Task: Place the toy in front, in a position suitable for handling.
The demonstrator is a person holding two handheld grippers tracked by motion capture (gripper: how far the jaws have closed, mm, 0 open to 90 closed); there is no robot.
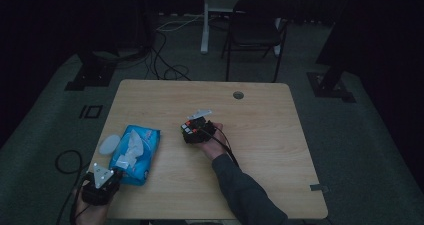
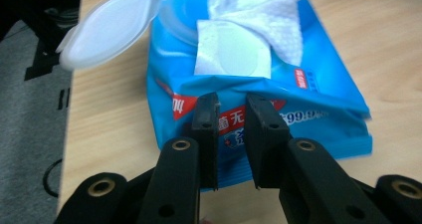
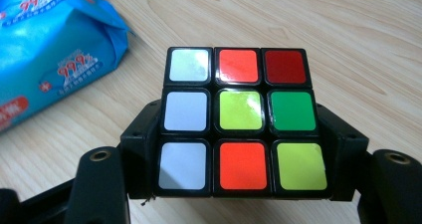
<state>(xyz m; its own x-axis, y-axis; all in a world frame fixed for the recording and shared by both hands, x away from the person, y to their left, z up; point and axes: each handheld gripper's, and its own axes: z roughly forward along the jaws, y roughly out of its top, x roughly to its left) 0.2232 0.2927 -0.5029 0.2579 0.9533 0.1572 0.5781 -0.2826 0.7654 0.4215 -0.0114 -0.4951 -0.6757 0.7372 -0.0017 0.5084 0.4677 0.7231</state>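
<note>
A blue pack of wet wipes (image 1: 135, 152) lies on the left of the wooden table (image 1: 270, 135), its white lid (image 1: 109, 144) flipped open and a wipe (image 2: 259, 20) pulled partly out. My left gripper (image 1: 107, 176) is at the pack's near end by the table's front left corner. In the left gripper view its jaws (image 2: 233, 109) stand a little apart over the pack's (image 2: 318, 84) printed end, pinching nothing. My right gripper (image 1: 196, 130) is near the table's middle, shut on a Rubik's cube (image 3: 241, 119) from both sides, just above the tabletop.
A round cable hole (image 1: 238, 95) is in the table's far side. A dark chair (image 1: 255, 30) and a white desk leg (image 1: 205, 20) stand beyond the table, with cables (image 1: 165, 65) on the floor. In the right gripper view the pack's corner (image 3: 54, 50) lies left of the cube.
</note>
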